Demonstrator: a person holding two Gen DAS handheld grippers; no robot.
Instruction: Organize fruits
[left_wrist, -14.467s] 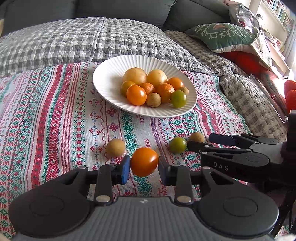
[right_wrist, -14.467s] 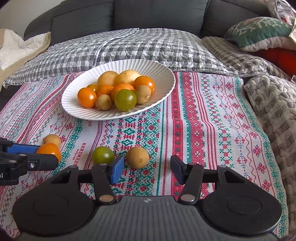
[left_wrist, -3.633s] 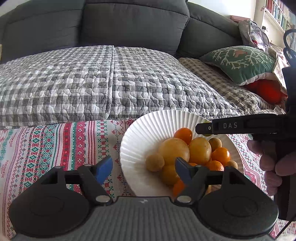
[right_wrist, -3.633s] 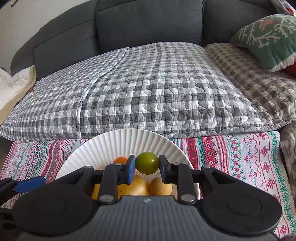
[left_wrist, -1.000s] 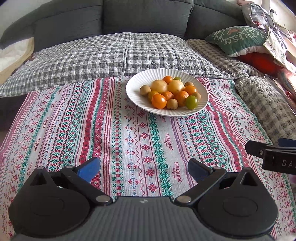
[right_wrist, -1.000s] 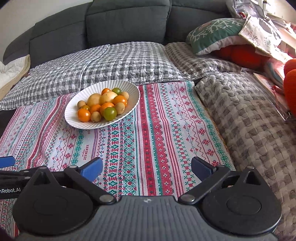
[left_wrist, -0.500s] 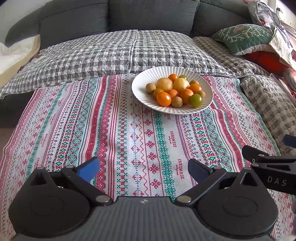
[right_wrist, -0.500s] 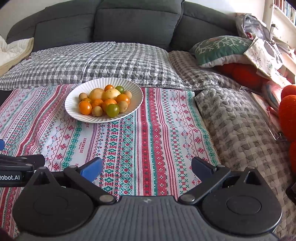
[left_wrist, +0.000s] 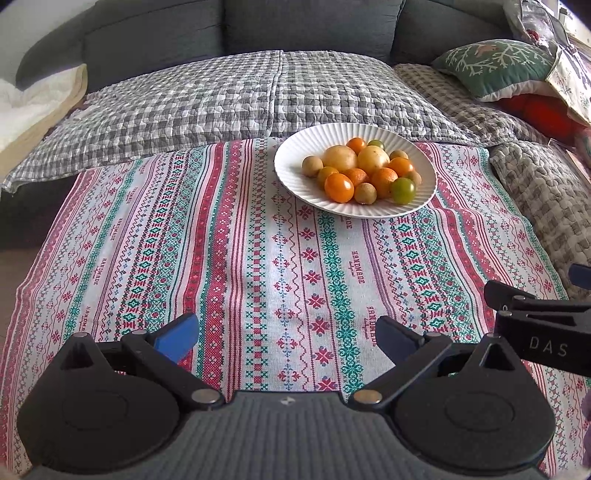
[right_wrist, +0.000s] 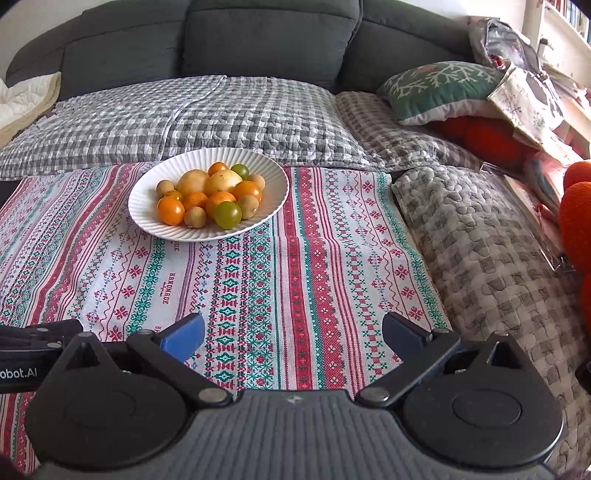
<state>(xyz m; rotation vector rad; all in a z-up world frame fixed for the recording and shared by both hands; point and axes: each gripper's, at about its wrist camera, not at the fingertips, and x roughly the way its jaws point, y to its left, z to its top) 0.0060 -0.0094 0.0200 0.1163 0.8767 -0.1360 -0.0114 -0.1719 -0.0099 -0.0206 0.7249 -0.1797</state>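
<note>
A white ribbed plate (left_wrist: 295, 184) sits at the far side of the patterned cloth (left_wrist: 258, 258) and holds several fruits: orange, yellow, brown and green ones (left_wrist: 402, 190). The plate also shows in the right wrist view (right_wrist: 147, 218). My left gripper (left_wrist: 286, 338) is open and empty, well back from the plate over the cloth. My right gripper (right_wrist: 293, 338) is open and empty too, also near the cloth's front. It shows at the right edge of the left wrist view (left_wrist: 535, 310).
A grey checked quilt (left_wrist: 240, 96) and dark sofa back (left_wrist: 295, 26) lie behind the plate. A green cushion (right_wrist: 439, 88), red cushions (right_wrist: 484, 138) and a grey knobbly blanket (right_wrist: 487, 251) lie to the right.
Both grippers have drawn back and risen a little from the plate, staying open and empty. The plate and fruits have not moved.
</note>
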